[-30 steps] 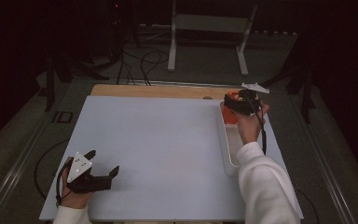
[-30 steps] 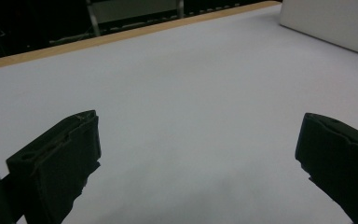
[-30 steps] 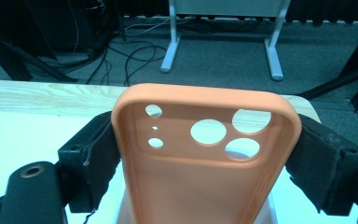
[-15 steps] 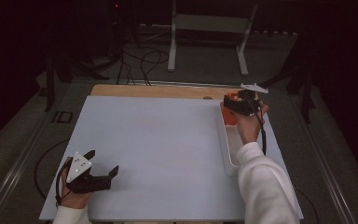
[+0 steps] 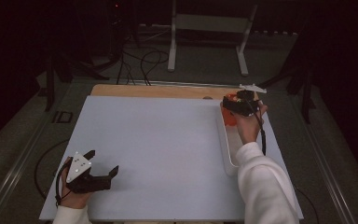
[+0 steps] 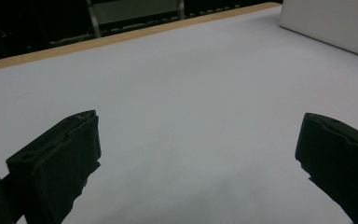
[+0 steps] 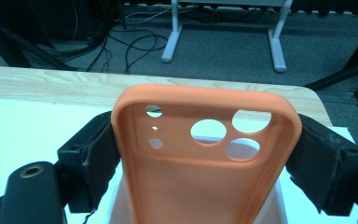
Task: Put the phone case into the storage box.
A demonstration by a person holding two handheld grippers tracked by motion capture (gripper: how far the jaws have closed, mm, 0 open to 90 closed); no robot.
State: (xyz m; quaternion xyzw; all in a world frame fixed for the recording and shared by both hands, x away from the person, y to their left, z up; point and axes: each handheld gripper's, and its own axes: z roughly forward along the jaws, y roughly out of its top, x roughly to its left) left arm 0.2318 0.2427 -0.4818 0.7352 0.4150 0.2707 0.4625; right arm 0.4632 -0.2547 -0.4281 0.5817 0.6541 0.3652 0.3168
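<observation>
An orange phone case (image 7: 205, 154) with camera cut-outs sits clamped between the black jaws of my right gripper (image 7: 207, 158). In the high view the right gripper (image 5: 235, 106) holds the orange case (image 5: 229, 116) over the far end of a white tray (image 5: 227, 148) at the table's right side. My left gripper (image 5: 101, 167) rests near the front left corner of the white table (image 5: 158, 140). Its jaws stand wide apart in the left gripper view, and the left gripper (image 6: 198, 158) has nothing between them.
A wooden strip (image 5: 158, 91) runs along the table's far edge. Beyond it, cables (image 5: 140, 60) and a white stand (image 5: 209, 32) are on the dark floor. The tray's white wall (image 6: 335, 23) shows at the top right of the left gripper view.
</observation>
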